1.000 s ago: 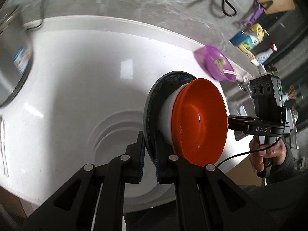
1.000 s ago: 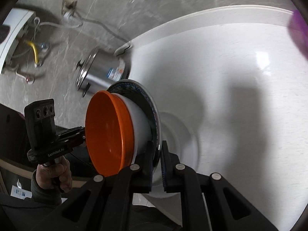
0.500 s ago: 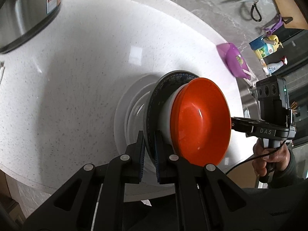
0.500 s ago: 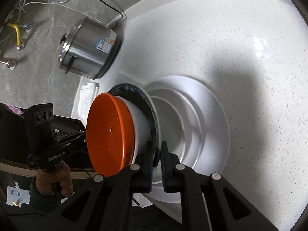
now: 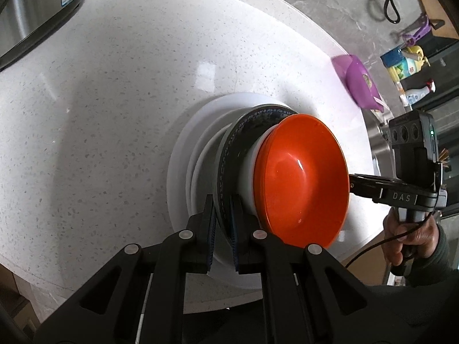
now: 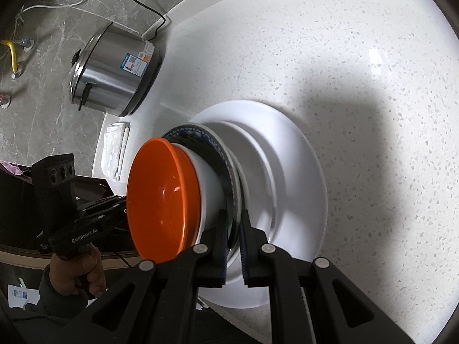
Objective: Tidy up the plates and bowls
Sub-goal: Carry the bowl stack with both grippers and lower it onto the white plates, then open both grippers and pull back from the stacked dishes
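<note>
Lower now, both grippers [image 5: 221, 223] [image 6: 233, 243] clamp the dark plate's [image 5: 229, 154] rim; its underside hides against the white plates [image 6: 298, 172].

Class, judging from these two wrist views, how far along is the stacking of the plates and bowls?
Done: orange bowl nested on the dark patterned plate. In hand: left gripper and right gripper clamp that plate's rim over the white plates. Left: setting down, releasing; purple bowl sits apart.
</note>
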A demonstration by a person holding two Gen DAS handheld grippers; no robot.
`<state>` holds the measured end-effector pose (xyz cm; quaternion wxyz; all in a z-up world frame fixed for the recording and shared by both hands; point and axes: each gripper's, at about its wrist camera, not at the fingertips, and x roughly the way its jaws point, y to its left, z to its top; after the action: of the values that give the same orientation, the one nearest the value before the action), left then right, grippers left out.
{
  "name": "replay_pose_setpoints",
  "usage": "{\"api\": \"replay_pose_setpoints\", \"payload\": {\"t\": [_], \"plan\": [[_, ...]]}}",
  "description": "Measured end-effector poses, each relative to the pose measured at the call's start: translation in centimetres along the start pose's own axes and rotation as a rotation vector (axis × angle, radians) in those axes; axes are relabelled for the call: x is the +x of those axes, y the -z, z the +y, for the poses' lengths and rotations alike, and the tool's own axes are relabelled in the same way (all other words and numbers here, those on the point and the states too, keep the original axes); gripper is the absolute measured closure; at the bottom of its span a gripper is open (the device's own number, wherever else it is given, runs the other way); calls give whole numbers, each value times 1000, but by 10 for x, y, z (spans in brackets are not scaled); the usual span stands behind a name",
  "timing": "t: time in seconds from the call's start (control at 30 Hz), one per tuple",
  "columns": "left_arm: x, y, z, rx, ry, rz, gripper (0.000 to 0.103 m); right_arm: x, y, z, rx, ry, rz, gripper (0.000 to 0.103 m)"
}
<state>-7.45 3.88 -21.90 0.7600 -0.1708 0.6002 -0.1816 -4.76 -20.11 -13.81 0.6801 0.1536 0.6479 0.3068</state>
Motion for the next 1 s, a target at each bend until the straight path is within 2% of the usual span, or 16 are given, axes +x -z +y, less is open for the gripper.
{"api": "replay_pose_setpoints", "payload": {"t": [0.13, 0.27, 0.43, 0.47, 0.53, 0.57, 0.6, 0.63, 0.67, 0.7, 0.73, 0.8, 0.83, 0.97, 1.0], "plan": [[0, 1, 2, 1, -11, -10, 96, 1, -1, 3, -17, 16, -6, 92], [-2, 5, 5, -10, -23, -33, 90, 1, 0, 6, -30, 33, -15, 92], [-1, 8, 2, 0, -49, -58, 90, -1, 2, 8, -35, 58, -36, 92], [-1, 8, -1, 6, -61, -65, 90, -2, 3, 9, -40, 73, -41, 90], [-3, 10, -1, 14, -80, -82, 86, -5, 5, 9, -44, 104, -50, 79], [-5, 11, -2, 16, -111, -95, 74, -6, 5, 8, -41, 110, -54, 74], [-8, 12, -1, 13, -141, -108, 49, -9, 7, 7, -36, 112, -64, 73], [-10, 13, 2, 2, -156, -120, 35, -12, 7, 6, -32, 119, -73, 73], [-14, 14, 8, -21, -149, -139, 16, -14, 8, 4, -26, 132, -83, 71], [-19, 15, 11, -35, -136, -156, 4, -18, 9, 2, -16, 137, -94, 66], [-23, 16, 13, -44, -135, -173, 1, -22, 10, 1, -10, 134, -103, 62], [-32, 18, 12, -44, -144, -204, 1, -33, 14, 2, -7, 142, -135, 45], [-36, 20, 11, -42, -147, -223, 1, -39, 16, 4, -11, 155, -153, 43], [-49, 26, -2, -17, -191, -253, 1, -60, 23, 15, -21, 198, -212, 17], [-52, 27, -6, -6, -206, -262, 1, -64, 24, 18, -25, 205, -228, 13]]}}
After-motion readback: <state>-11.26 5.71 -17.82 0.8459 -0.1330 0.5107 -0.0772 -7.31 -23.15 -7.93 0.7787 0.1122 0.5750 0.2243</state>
